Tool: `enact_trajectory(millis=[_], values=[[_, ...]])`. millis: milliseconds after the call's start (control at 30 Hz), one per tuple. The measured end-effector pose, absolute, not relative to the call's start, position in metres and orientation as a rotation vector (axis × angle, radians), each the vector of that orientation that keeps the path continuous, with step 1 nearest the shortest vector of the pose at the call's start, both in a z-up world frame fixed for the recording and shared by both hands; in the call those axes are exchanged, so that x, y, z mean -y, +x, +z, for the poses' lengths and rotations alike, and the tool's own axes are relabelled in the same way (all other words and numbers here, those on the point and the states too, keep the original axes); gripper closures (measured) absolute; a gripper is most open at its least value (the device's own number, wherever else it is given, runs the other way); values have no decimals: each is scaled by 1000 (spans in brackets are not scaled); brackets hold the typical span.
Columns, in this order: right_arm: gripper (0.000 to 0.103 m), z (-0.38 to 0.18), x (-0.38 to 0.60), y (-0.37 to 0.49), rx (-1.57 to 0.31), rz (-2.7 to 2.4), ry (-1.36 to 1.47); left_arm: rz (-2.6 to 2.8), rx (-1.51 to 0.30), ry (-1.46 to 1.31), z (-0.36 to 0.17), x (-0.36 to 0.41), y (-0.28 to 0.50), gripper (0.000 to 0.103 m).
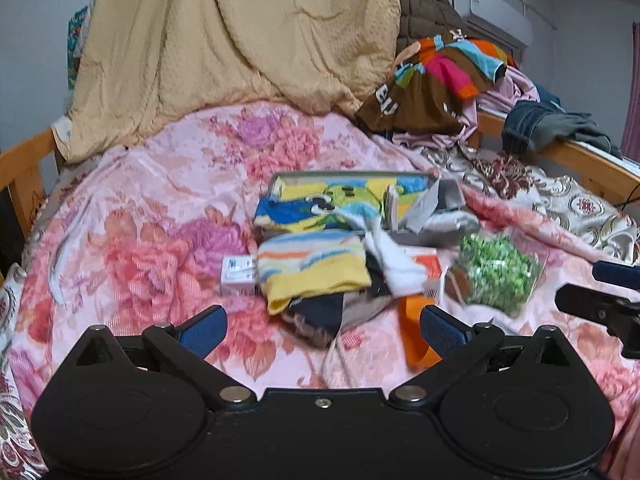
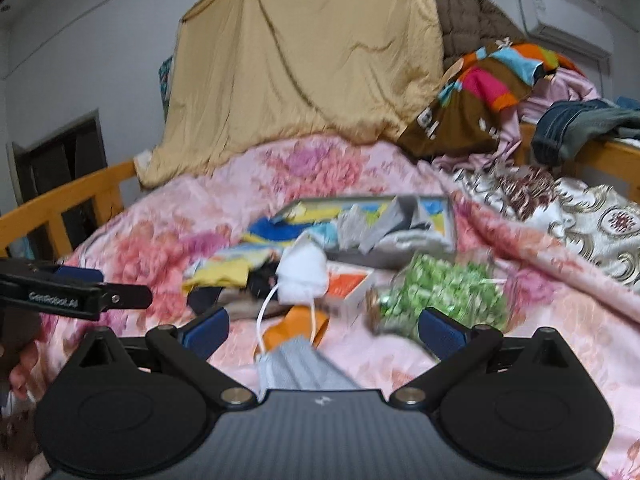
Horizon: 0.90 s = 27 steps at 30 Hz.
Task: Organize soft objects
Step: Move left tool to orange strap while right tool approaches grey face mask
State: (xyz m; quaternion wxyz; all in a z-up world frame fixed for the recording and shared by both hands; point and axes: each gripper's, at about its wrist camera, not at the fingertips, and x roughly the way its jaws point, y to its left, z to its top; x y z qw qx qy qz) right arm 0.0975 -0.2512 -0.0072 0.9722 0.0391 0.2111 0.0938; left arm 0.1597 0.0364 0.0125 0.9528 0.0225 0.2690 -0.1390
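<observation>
Both grippers hang over the bed with its pink flowery blanket (image 1: 132, 216), and both are spread wide with nothing between the fingers. The left gripper (image 1: 324, 330) has the sock pile straight ahead of it: a yellow striped sock (image 1: 312, 268) on top, a white sock (image 1: 394, 260) just to its right, and some dark socks (image 1: 320, 312) poking out underneath, closest to the fingers. An orange strip (image 1: 414, 334) lies right by its right finger. Past the pile is a shallow grey box (image 1: 448, 196) with a blue and yellow sock (image 1: 316, 208) stuffed in it, plus some grey cardboard bits.

The right gripper (image 2: 324, 330) sits off to the right of the left one. A grey face mask (image 2: 296, 368) with a white ear loop lies between its fingers, not pinched, just lying on the blanket. A bag of green candies (image 2: 440, 296) is just ahead of its right finger, touching the blanket beside a small orange and white box (image 2: 348, 284). The view here is pretty blurry.

Way at the back there's a tan quilt (image 1: 240, 40) piled up, and a colourful striped top (image 1: 440, 76) off to the right by the wooden bed rail (image 1: 592, 164).
</observation>
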Motion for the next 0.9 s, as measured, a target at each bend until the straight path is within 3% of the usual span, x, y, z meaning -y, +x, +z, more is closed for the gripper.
enact_trajectory(millis=[367,900], values=[[0,-30,221,117,-590,227,-63,-351,-623,37,-28,-48,182,1],[5,-49,221,138,-749,214,-77,-623,-580,196,-48,-12,201,3]])
